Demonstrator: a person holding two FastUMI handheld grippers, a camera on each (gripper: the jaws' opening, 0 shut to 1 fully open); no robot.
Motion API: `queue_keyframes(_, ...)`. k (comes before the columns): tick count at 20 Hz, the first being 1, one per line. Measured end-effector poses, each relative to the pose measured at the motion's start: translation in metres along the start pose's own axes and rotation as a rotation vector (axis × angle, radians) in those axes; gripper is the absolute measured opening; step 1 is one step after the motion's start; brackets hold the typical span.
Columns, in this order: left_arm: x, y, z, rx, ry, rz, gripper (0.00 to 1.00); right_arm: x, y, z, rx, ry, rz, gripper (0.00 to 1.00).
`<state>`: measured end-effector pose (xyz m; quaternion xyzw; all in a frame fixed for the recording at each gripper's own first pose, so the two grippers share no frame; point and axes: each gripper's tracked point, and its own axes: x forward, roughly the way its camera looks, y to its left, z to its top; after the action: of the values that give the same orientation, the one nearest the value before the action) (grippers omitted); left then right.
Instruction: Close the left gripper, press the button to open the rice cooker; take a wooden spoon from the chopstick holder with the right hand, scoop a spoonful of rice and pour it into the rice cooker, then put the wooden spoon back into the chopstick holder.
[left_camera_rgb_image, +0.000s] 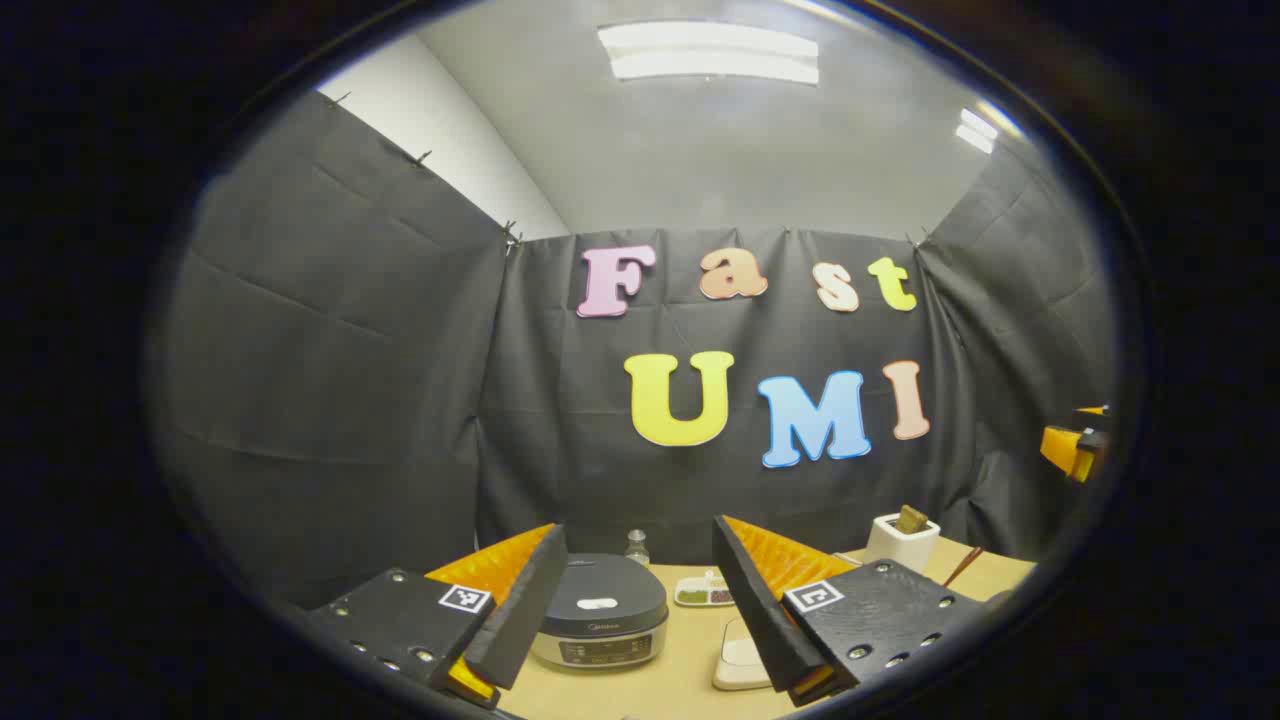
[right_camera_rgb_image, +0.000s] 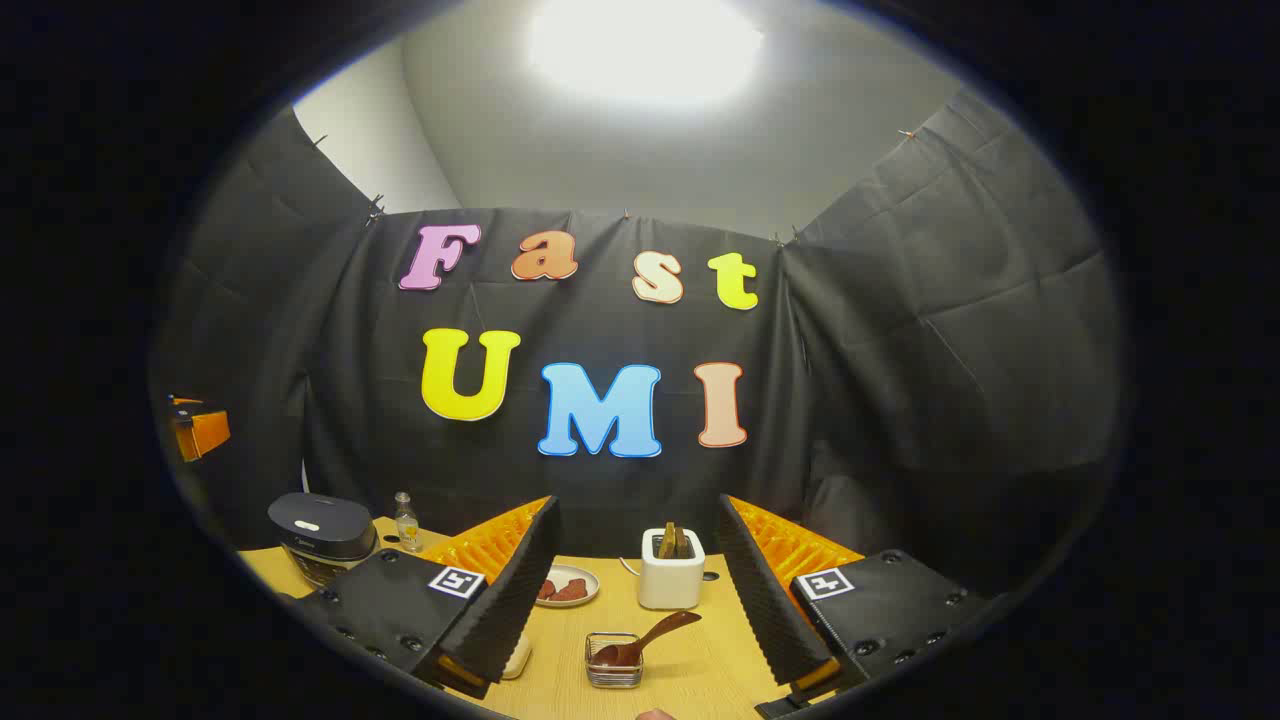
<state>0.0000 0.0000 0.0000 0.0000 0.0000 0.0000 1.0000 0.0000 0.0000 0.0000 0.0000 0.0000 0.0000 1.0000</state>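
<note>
Tan wood forms the counter (left_camera_rgb_image: 680, 670), and both grippers hover above it with nothing between their fingers. In the left gripper view the left gripper (left_camera_rgb_image: 630, 610) has its fingers spread wide apart, touching nothing; the rice cooker (left_camera_rgb_image: 600, 620) sits on the counter straight ahead in the gap between them, lid down. A small glass bottle (left_camera_rgb_image: 637, 545) stands just behind the cooker, a divided dish (left_camera_rgb_image: 703, 592) lies to its right, and a pale flat board (left_camera_rgb_image: 742, 660) lies near the right-hand finger.

In the right gripper view the right gripper (right_camera_rgb_image: 635, 600) likewise has its fingers wide apart and grips nothing. Between them, on the counter, stands a small clear container (right_camera_rgb_image: 613, 662) with the wooden spoon (right_camera_rgb_image: 645, 640) resting in it, handle slanting up to the right. Behind that is the white chopstick holder (right_camera_rgb_image: 671, 580), brown pieces poking from its top. A plate (right_camera_rgb_image: 568, 588) with reddish pieces lies to its left.

Black cloth walls close the booth on three sides, meeting the counter's far edge; a pale ceiling with lamps is above. Open counter lies in front of the cooker and around the spoon's container. The other gripper appears well off at each view's side edge.
</note>
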Motion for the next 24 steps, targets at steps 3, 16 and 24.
queue_keyframes(3,0.002,-0.002,-0.002,0.015,0.009,-0.013,0.89,0.0,-0.002,-0.004,0.007,0.012,-0.006,0.97)
queue_keyframes(16,-0.002,-0.006,-0.004,0.033,0.025,-0.008,0.9,0.002,-0.009,-0.013,0.018,0.033,-0.003,0.98)
queue_keyframes(24,-0.006,-0.008,0.003,0.045,0.014,0.005,0.9,0.006,-0.014,-0.011,0.014,0.023,0.011,0.98)
